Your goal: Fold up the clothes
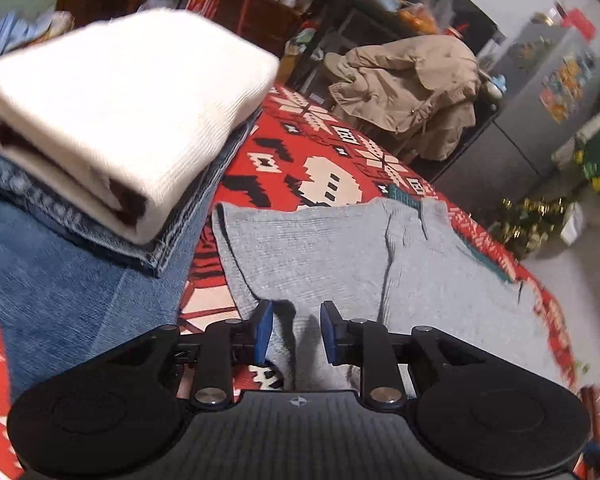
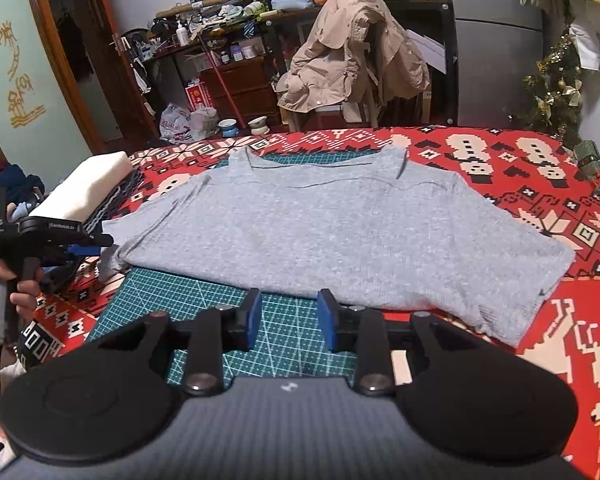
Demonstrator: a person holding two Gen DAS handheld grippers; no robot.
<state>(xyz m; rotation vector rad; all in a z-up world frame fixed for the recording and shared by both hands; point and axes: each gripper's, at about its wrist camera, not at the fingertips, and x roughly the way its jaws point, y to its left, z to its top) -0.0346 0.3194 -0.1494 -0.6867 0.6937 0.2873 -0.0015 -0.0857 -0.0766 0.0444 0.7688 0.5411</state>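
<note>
Grey shirt [image 2: 332, 232] spread flat at frame centre.
Left gripper [image 1: 296, 330] and right gripper [image 2: 288, 318] are parted; nothing is gripped.

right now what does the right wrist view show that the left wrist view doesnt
Only the right wrist view: the whole grey t-shirt spread flat, collar at the far edge, the green cutting mat under its near hem, the left gripper at the shirt's left sleeve, and the right gripper, open over the mat.

Only the left wrist view: the folded jeans under the white folded garment.

Both: the shirt, the white garment, the red patterned cover and the beige coat on a chair.
</note>
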